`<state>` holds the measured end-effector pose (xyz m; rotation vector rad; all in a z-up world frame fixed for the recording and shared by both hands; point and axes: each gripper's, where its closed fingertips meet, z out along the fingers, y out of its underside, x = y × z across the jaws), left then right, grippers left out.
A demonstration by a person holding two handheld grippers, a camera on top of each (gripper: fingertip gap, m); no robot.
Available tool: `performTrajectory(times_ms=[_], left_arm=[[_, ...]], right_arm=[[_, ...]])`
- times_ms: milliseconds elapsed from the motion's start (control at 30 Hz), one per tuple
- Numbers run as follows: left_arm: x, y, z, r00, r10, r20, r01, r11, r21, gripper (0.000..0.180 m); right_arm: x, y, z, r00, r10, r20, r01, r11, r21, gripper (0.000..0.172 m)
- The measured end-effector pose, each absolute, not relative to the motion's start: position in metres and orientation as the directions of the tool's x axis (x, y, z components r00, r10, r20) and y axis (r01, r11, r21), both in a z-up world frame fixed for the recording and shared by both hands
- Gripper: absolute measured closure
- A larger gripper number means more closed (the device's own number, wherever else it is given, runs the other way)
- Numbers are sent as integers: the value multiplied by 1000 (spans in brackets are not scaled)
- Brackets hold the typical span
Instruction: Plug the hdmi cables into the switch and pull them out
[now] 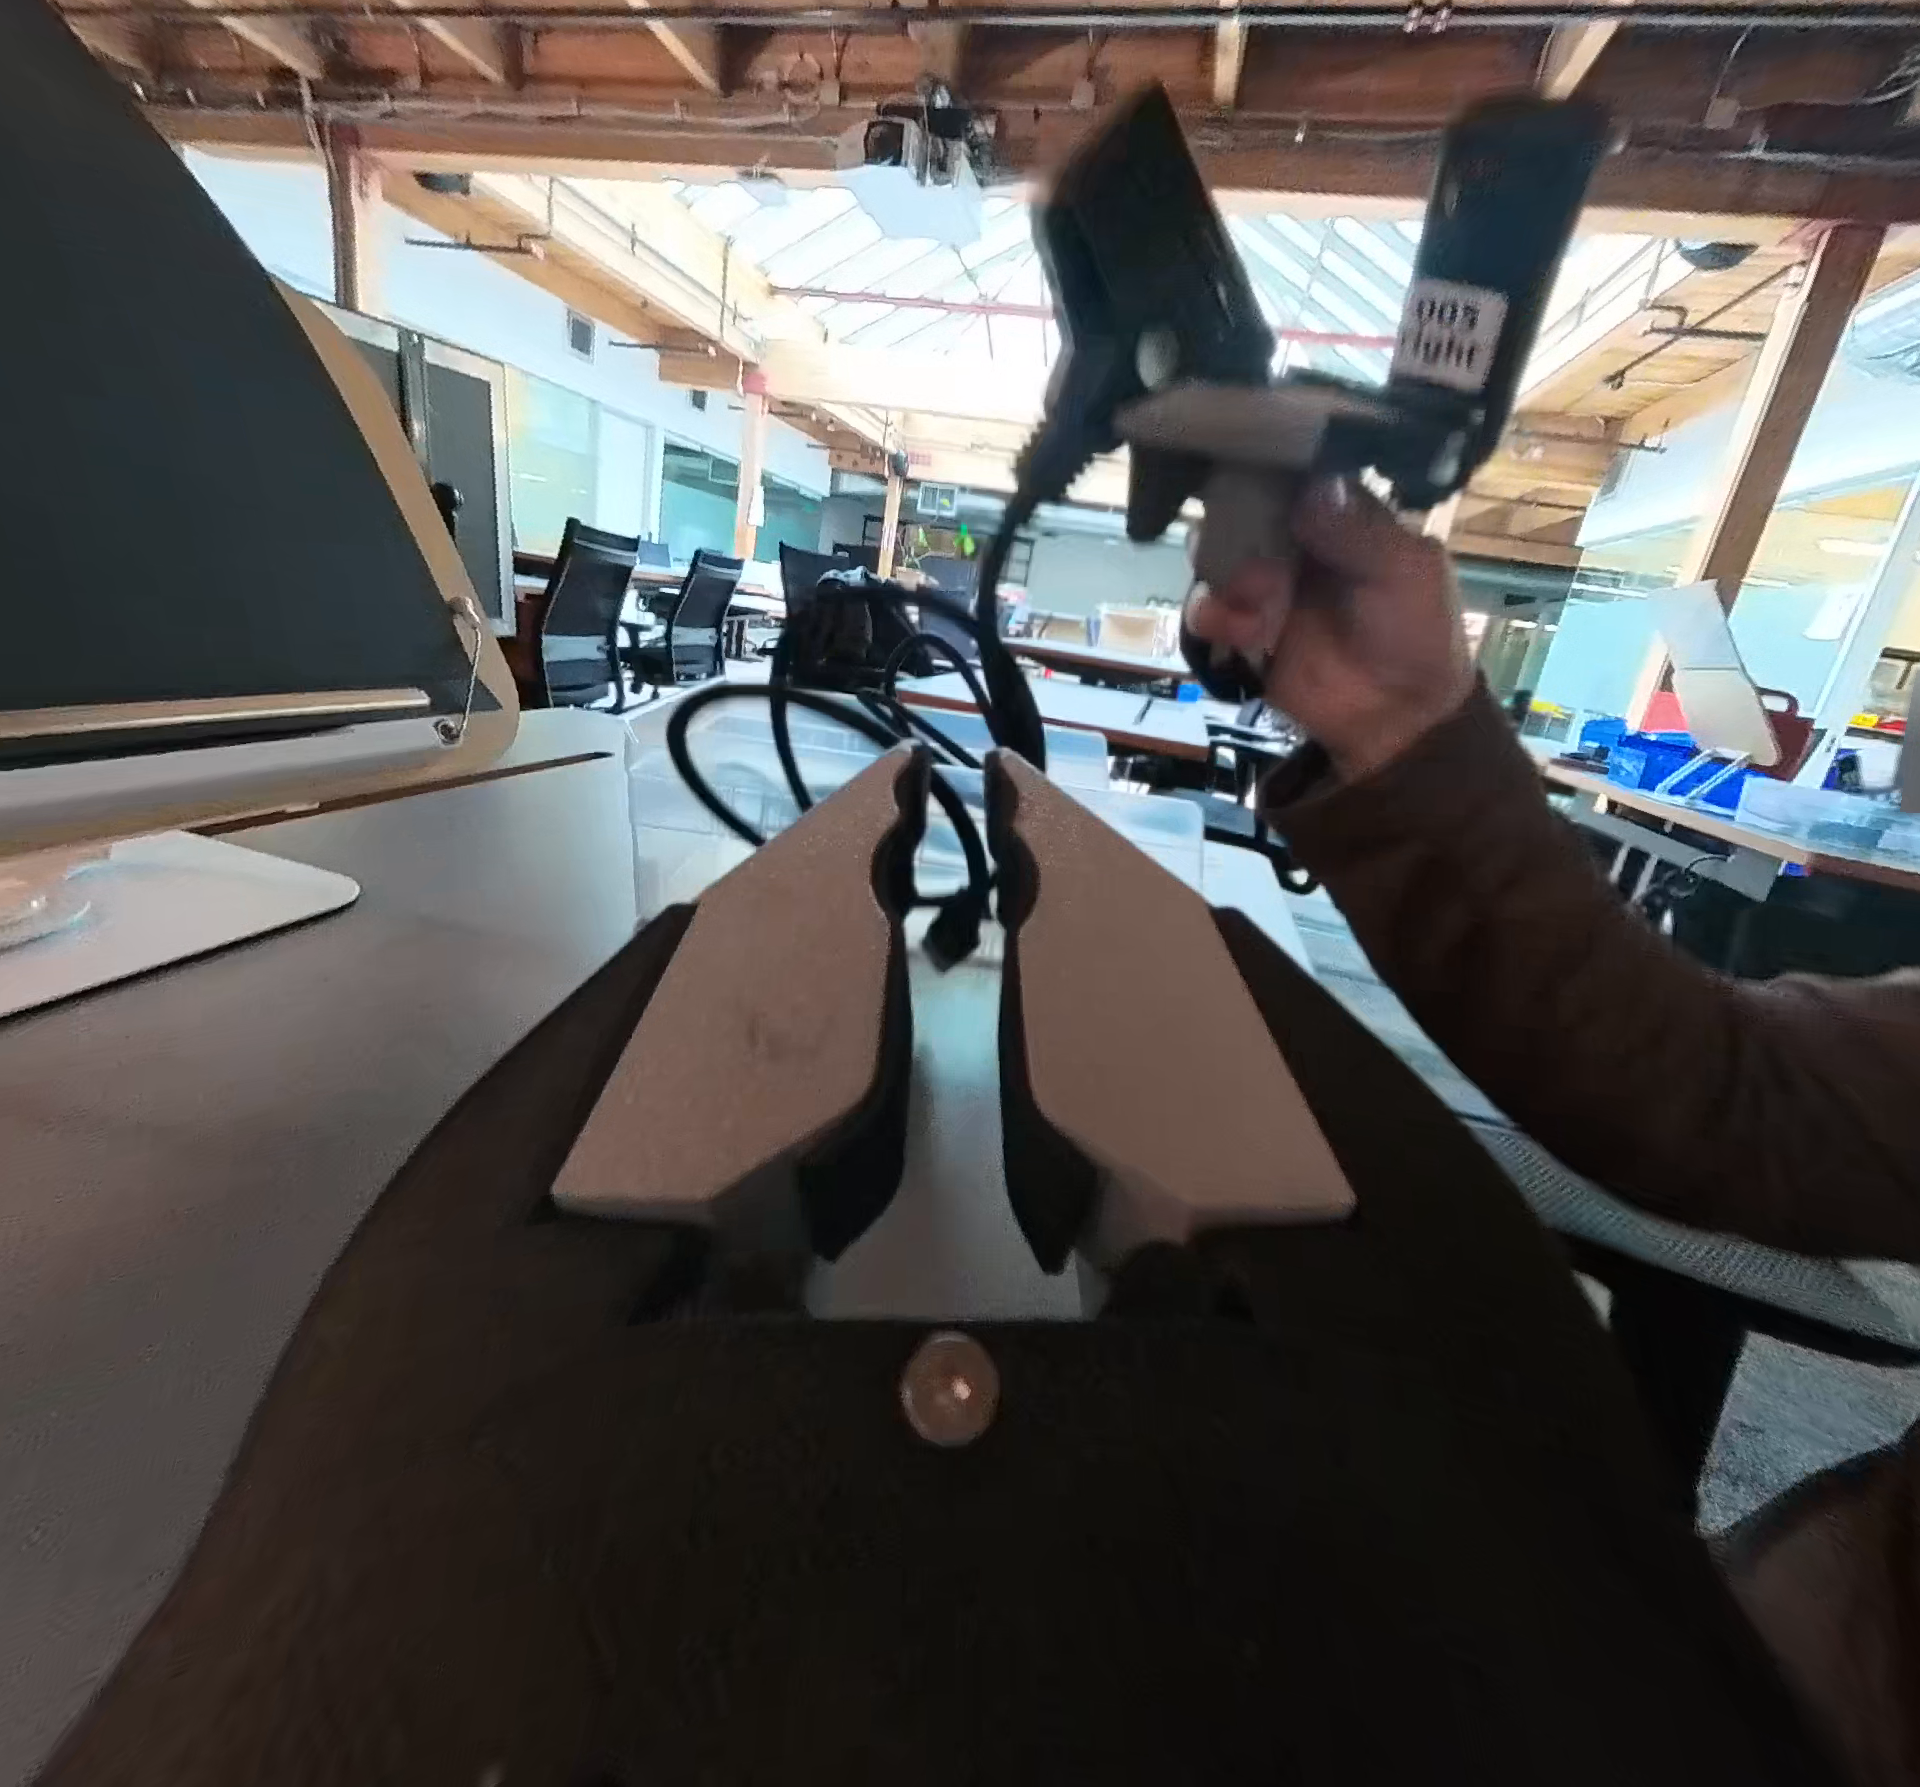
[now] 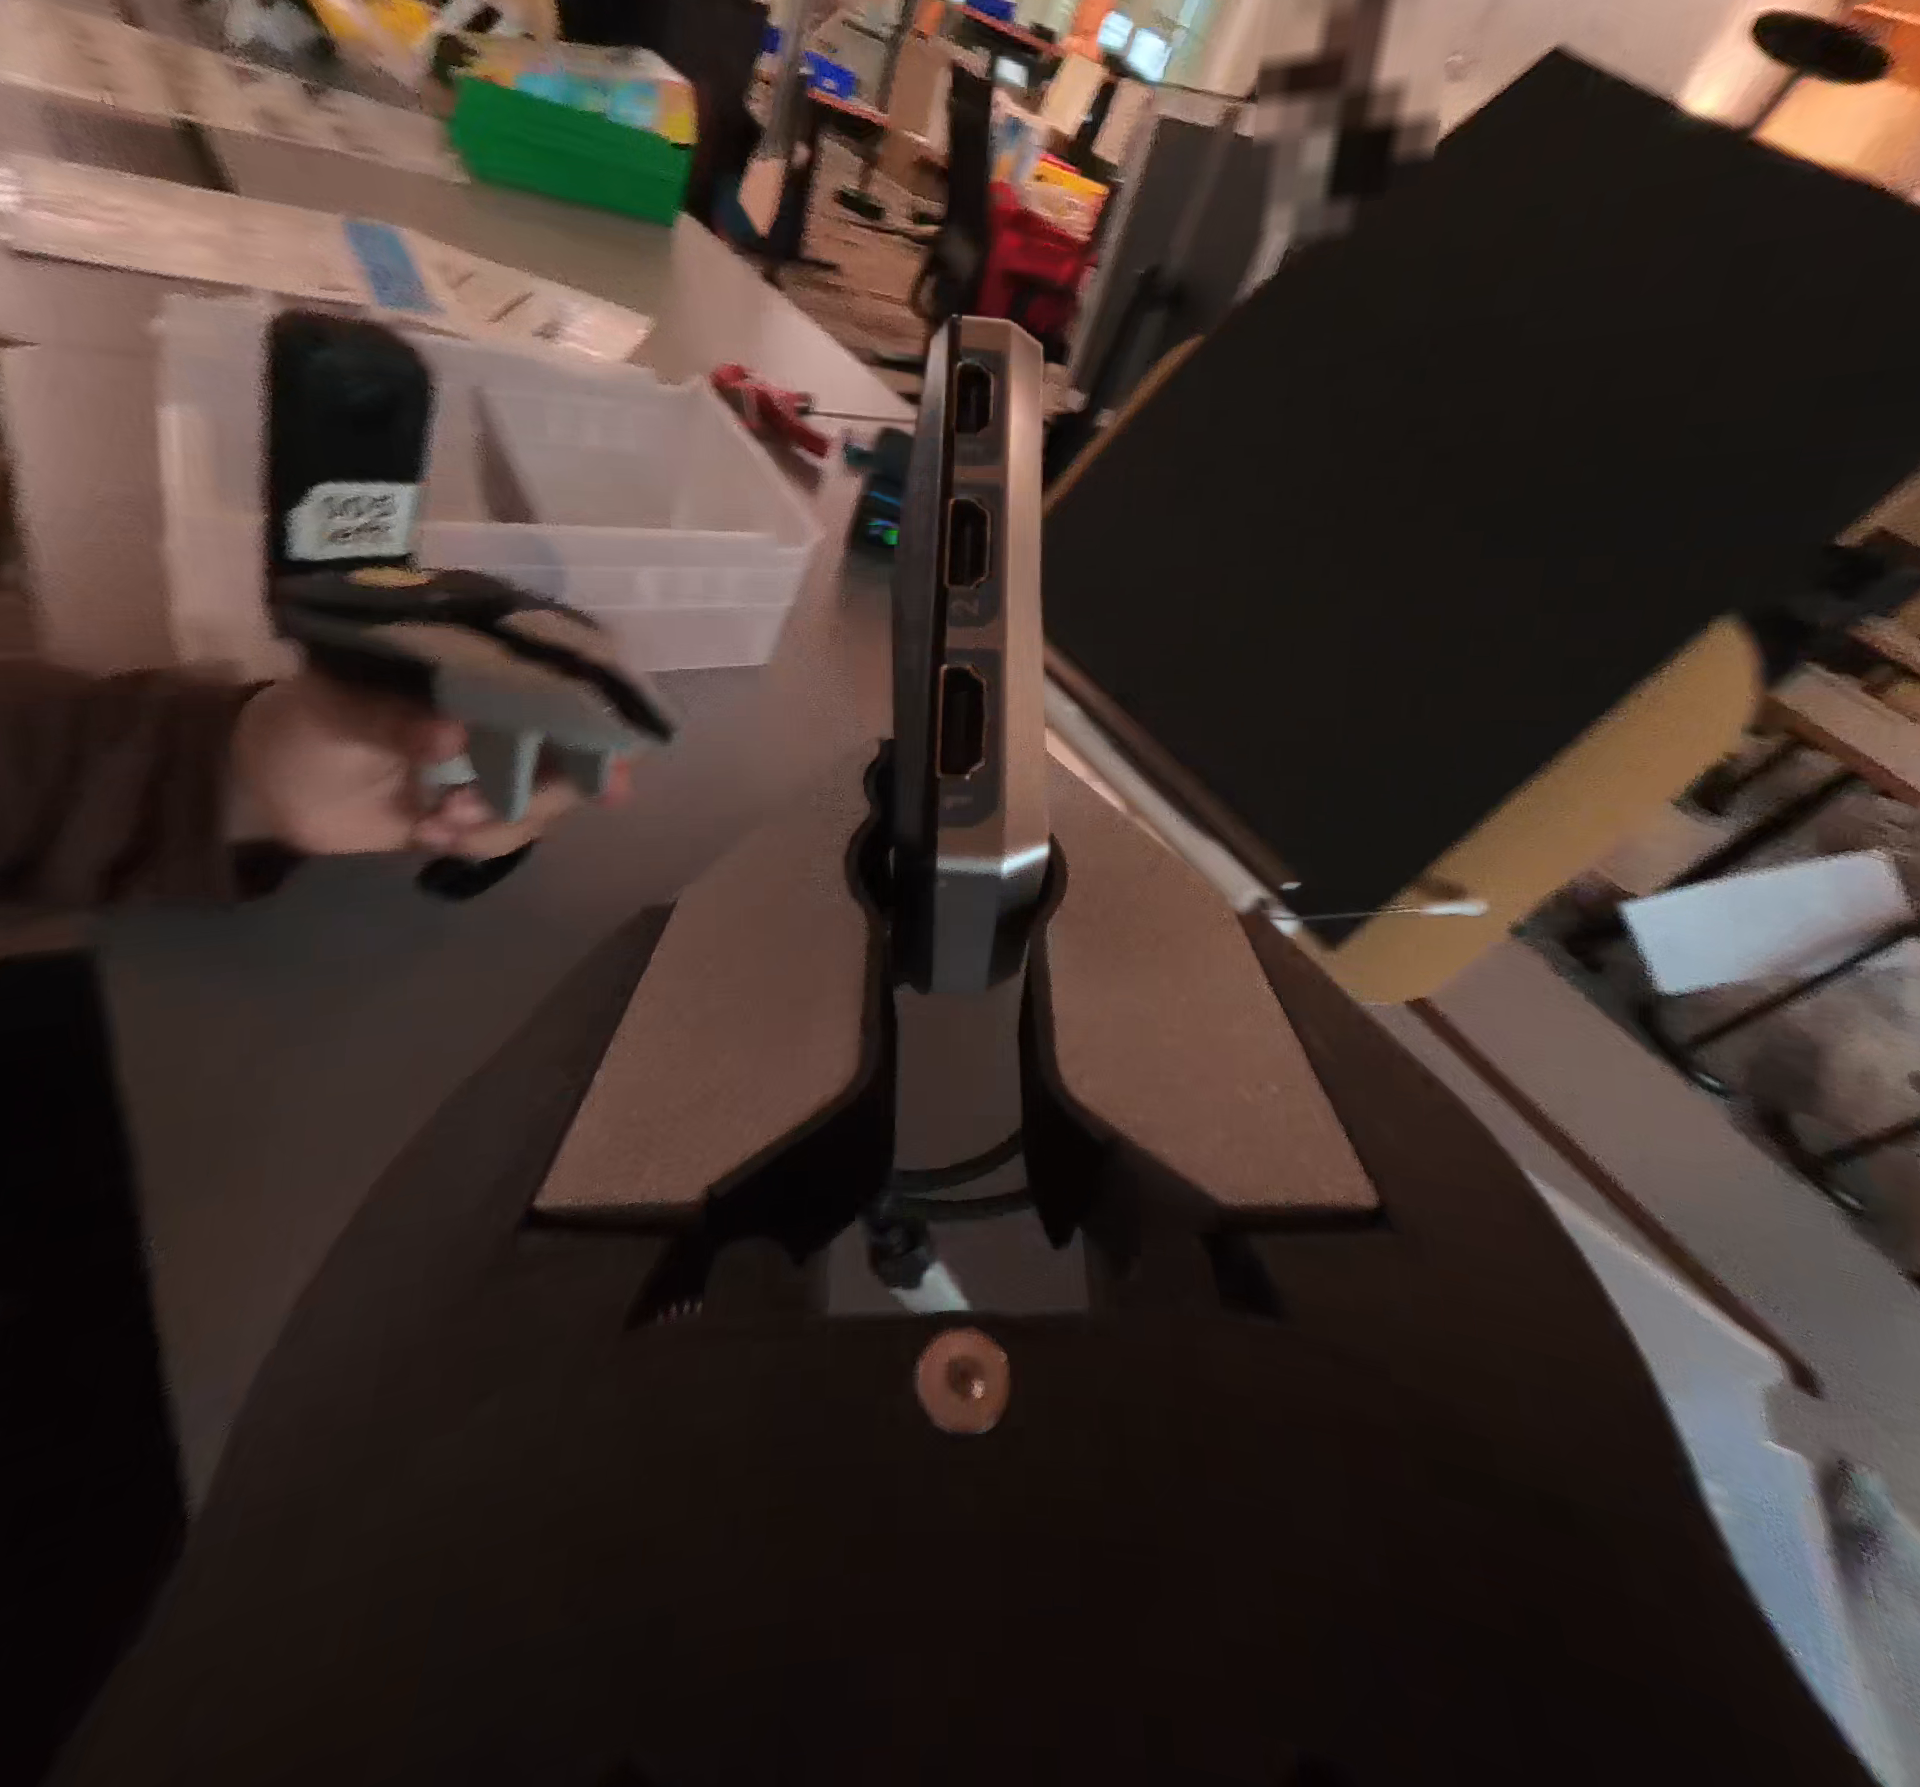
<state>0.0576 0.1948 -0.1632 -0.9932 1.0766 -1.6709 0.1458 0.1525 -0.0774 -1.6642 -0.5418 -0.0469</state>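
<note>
**Holding switch up, cables still loose**

Gripping the HDMI switch (image 2: pixel 971 657) edge-on, the right gripper (image 2: pixel 961 890) has both pads pressed on its lower end, three open ports facing the cam, probably so a plug can go straight in. Left gripper (image 1: pixel 951 802) jaws are nearly together w/ nothing clamped; the black HDMI cables (image 1: pixel 831 729) loop on the desk (image 1: pixel 260 1062) just beyond its tips, one plug end (image 1: pixel 951 942) lying between the fingers, unpinched. Ports show only in the right wrist view; cables only in the left, which also shows the switch raised above them, w/ a lead hanging down.
</note>
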Motion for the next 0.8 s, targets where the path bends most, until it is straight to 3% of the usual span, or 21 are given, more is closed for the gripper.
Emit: performTrajectory(times_ms=[267,400,567,667,800], left_arm=[[56,196,-162,-278,-948,154,250,-227,-941,176],[61,208,-171,-201,-963,177,213,-220,-952,175],[66,200,-177,-188,-975,121,176,-155,-972,175],[70,195,-182,-200,-974,109,145,-140,-979,175],[72,193,-187,-203,-974,101,120,-127,-985,176]], right_arm=[[209,185,42,927,125,353,355,10,-935,153],[263,195,54,939,-33,342,339,-68,-938,154],[332,221,-25,918,-108,383,327,-343,-881,154],[352,230,-103,926,-19,378,306,-547,-779,153],[350,223,-188,968,104,227,228,-735,-639,153]])
